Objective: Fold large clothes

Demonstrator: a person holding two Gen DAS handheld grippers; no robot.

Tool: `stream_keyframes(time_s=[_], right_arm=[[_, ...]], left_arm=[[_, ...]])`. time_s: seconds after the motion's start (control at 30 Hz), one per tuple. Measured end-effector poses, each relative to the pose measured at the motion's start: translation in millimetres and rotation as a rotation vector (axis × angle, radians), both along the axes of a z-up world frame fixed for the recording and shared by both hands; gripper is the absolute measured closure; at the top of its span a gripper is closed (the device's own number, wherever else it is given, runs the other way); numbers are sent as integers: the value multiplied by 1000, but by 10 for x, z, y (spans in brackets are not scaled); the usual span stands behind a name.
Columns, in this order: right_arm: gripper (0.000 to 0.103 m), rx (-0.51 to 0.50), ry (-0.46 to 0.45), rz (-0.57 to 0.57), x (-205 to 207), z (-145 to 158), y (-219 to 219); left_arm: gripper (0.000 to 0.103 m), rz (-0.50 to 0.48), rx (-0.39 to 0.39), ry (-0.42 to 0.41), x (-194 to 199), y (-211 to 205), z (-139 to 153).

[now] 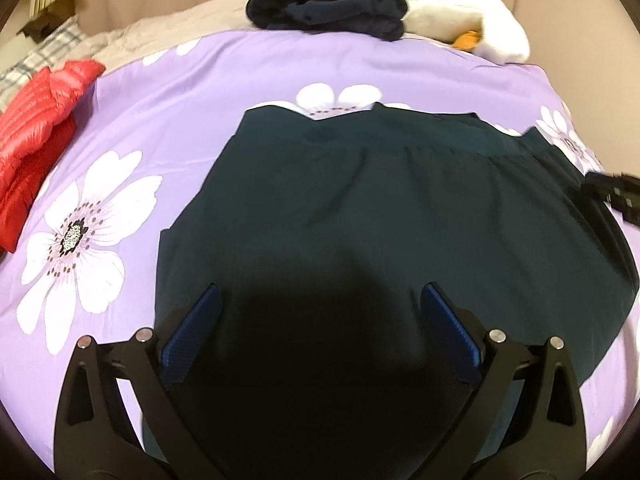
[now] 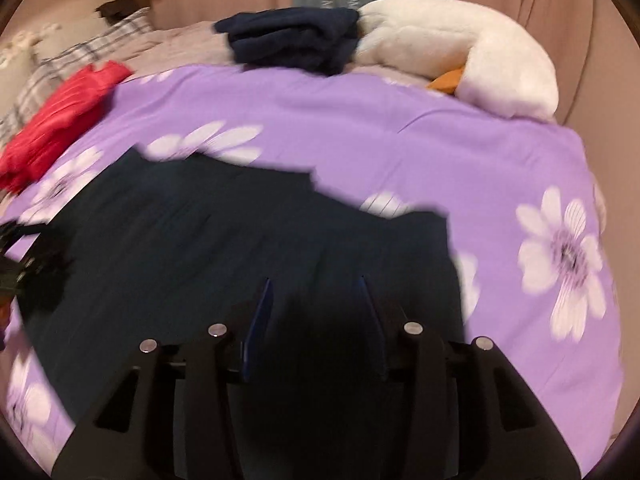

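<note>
Two spread jaws per hand-held gripper, left (image 1: 318,292) and right (image 2: 316,286), hover over the dark garment (image 1: 360,208) flat on the bed (image 1: 224,76); each should pinch a near corner evenly.

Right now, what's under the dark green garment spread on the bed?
The dark green garment lies flat on the purple floral duvet, which shows on all sides. White flower prints run under its far edge. Anything else beneath is covered.

A purple floral bed (image 1: 224,76) carries a dark green garment (image 1: 360,200), red jacket (image 1: 36,120), navy stack (image 1: 324,8).
</note>
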State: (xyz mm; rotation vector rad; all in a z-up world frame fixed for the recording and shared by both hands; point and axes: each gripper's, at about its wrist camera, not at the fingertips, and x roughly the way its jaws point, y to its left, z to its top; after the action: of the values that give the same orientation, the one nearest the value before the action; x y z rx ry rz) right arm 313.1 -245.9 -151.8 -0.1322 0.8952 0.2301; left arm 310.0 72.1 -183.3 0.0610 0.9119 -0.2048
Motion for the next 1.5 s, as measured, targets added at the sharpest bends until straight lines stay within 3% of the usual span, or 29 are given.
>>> stream_keyframes(time_s=[0.1, 0.3, 0.6, 0.87, 1.07, 1.23, 1.3, 1.5], right_arm=[[58, 43, 4, 8, -299, -106, 81], [54, 10, -1, -35, -548, -352, 21], [54, 15, -32, -220, -749, -374, -461], [45, 24, -41, -366, -1212, -270, -823], [35, 46, -47, -442, -1641, 25, -891], [8, 120, -87, -376, -2023, 586, -477], [3, 137, -96, -353, -2134, 813, -311], [1, 115, -150, -287, -2491, 1563, 147]], left_arm=[[2, -14, 32, -21, -144, -155, -48], [2, -20, 123, -35, -315, -315, -178], [2, -2, 120, -8, -453, -208, -194], [2, 50, 129, 22, -733, -145, -55], [2, 55, 200, -20, -1202, -275, 379], [2, 40, 142, -68, -1624, -407, 981], [2, 40, 111, -95, -1792, -437, 1240], [2, 100, 74, -182, -2285, -500, 1985]])
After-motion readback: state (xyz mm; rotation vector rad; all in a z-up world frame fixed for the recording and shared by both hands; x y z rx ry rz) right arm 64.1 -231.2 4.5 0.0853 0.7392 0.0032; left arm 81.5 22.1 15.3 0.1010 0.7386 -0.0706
